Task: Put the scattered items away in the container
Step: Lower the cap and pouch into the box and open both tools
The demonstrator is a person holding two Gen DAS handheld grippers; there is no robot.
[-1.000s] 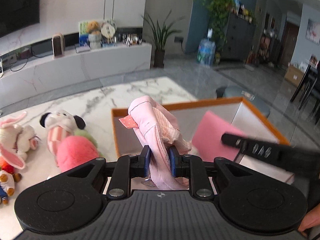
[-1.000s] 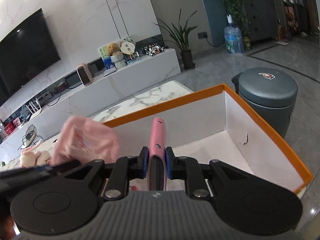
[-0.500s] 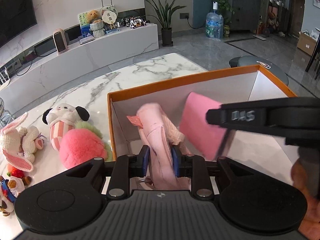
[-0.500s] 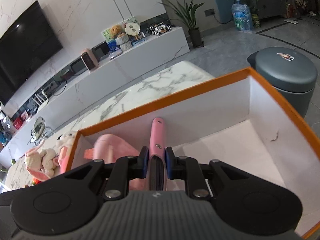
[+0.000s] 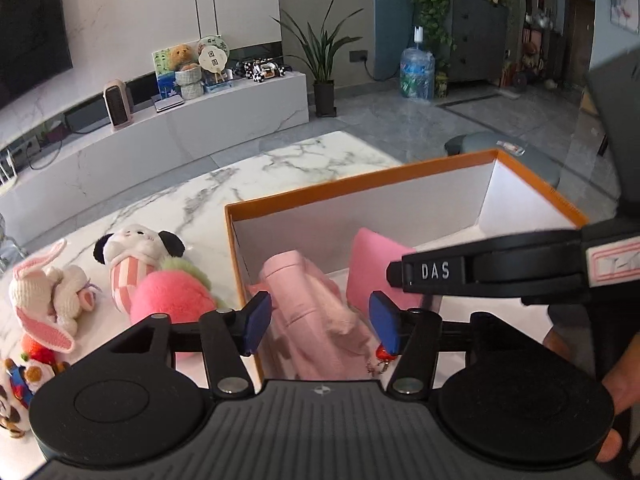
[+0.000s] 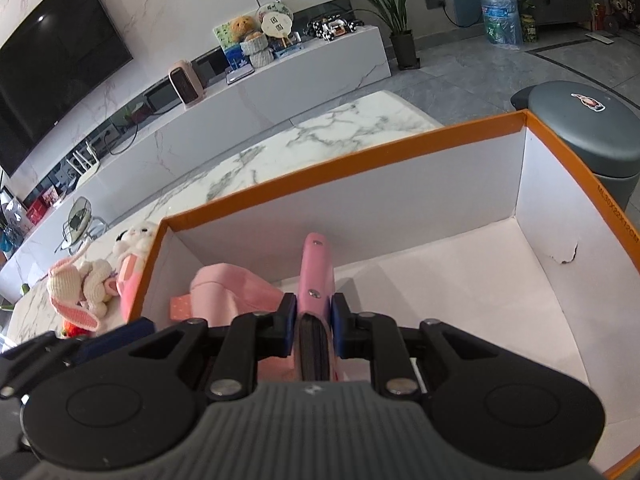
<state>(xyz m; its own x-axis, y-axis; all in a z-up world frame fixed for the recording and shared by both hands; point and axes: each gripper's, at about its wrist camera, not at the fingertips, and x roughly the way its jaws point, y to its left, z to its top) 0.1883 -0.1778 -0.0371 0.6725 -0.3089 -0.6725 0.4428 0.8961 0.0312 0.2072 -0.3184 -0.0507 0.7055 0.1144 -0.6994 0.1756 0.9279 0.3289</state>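
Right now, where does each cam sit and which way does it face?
Left wrist: on the left gripper, angled down at the box; jaws just opened around the pink pouch; a hand shows.
Right wrist: on the right gripper, angled down into the box, shut on the wallet.
Shared: box, pouch, wallet, bunny.

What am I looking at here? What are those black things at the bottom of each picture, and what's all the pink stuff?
No robot: a person holds a black two-finger gripper in each hand, each carrying a camera that looks along its fingers. One picture comes from the left gripper, which has just been opening; the soft pink cloth pouch sits loose between its blue pads, inside the orange-rimmed white cardboard box. The other comes from the right gripper, shut on a flat pink wallet over the same box. Plush toys, including a white-and-pink knitted rabbit, wait on the white marble table.
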